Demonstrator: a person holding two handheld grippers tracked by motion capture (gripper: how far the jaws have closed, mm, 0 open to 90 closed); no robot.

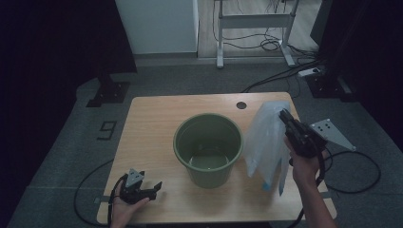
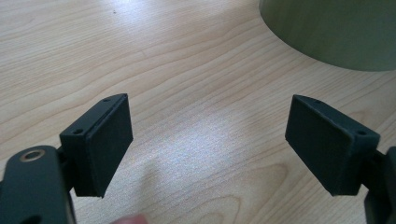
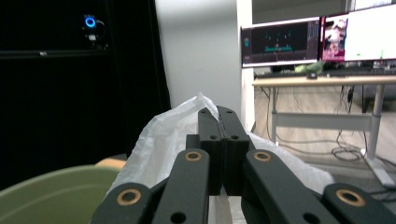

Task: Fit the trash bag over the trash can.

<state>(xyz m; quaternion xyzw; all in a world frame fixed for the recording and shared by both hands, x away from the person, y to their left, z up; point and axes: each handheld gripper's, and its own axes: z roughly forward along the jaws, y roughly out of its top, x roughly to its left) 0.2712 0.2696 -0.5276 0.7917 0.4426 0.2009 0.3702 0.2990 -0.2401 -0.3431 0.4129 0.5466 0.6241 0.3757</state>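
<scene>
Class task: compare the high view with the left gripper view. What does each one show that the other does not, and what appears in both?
High view alone: the right gripper held up beside the bucket, shut on a clear plastic bag that hangs from it over the table, plus the bucket's open top and inside, and the floor with cables around the table.

Left gripper view alone: a close look at the left gripper, its two black pads wide apart with nothing between them.

Both: the wooden table and the green bucket, seen in the left gripper view as just its lower wall.
</scene>
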